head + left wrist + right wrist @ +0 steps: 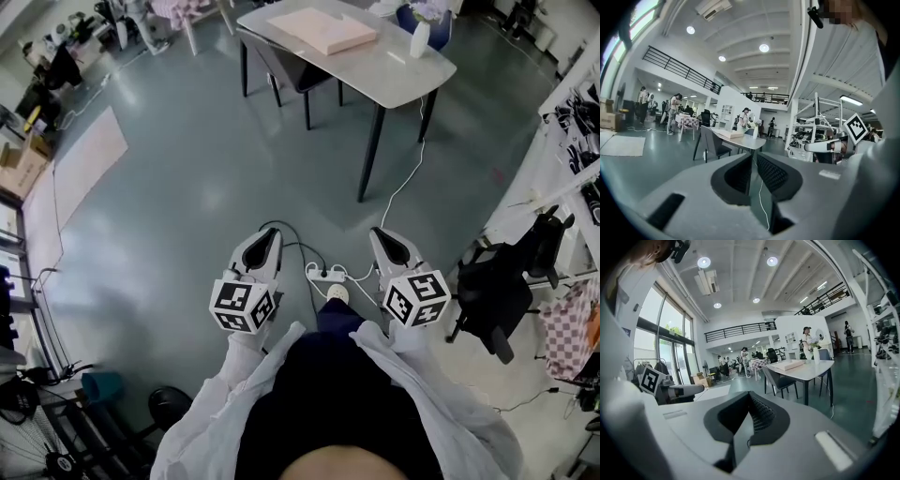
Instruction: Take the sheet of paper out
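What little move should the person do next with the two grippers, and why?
Probably step forward toward the table, I think. The left gripper and right gripper are both shut and empty, out over the floor, and the flat pink box on the table is far beyond them.

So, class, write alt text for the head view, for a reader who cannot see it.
Seen from above, a person in a white coat holds the left gripper and the right gripper, both shut and empty, over a grey floor. Ahead stands a white table bearing a flat pink box and a white bottle.
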`<state>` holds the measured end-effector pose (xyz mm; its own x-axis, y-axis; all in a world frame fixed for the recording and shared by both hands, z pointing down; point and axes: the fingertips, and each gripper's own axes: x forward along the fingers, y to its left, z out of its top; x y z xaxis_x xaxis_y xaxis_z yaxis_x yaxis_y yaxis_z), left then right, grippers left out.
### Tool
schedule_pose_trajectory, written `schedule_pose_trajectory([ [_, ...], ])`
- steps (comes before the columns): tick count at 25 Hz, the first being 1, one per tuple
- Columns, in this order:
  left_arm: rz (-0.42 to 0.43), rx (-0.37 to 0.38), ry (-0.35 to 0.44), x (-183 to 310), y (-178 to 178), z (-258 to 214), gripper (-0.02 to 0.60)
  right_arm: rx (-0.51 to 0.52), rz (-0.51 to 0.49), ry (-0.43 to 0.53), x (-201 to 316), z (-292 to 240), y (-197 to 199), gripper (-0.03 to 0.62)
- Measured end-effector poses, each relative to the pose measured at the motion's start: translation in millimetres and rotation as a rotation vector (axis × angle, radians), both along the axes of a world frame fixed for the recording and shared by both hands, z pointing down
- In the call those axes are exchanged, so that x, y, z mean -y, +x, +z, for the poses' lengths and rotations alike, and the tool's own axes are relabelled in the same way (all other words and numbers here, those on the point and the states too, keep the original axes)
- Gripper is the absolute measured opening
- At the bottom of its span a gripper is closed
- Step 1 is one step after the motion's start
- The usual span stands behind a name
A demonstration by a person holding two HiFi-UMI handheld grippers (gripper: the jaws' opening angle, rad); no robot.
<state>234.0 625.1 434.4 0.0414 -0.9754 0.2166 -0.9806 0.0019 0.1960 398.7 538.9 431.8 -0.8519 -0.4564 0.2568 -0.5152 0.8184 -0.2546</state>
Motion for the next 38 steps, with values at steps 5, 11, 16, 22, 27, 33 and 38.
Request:
schedule_pose_trajectory([
  [5, 0.008, -0.012, -0.014, 61.8, -6.0, 6.3, 0.145, -0.002, -0.009, -0.005, 58.0, 4.8, -9.9, 0.014],
  [11, -0.013, -0.037, -0.024, 113.9, -20.6, 12.0, 0.296, -0.001, -0.036, -0.010, 110.0, 13.0, -25.9, 0.014],
  [16, -0.070, -0.063, 0.004, 142.0, -35.8, 13.8, 0.539, 0.000, -0.077, -0.001, 137.6, 13.4, -41.6, 0.014],
  [22, -0.090, -0.056, -0.001, 159.9, -45.8, 14.2, 0.603, -0.008, -0.098, -0.015, 156.4, 15.2, -51.8, 0.014],
  [27, -0.095, -0.052, -0.010, 160.8, -45.9, 17.6, 0.603, -0.011, -0.117, -0.034, 159.3, 19.0, -53.7, 0.014],
  [33, -0.089, -0.060, -0.038, 160.4, -42.8, 20.9, 0.601, -0.013, -0.133, -0.039, 164.2, 19.0, -58.0, 0.014],
  [38, -0.101, -0.054, -0.041, 172.7, -54.9, 22.1, 0.598, -0.006, -0.129, -0.036, 175.7, 18.3, -65.3, 0.014],
])
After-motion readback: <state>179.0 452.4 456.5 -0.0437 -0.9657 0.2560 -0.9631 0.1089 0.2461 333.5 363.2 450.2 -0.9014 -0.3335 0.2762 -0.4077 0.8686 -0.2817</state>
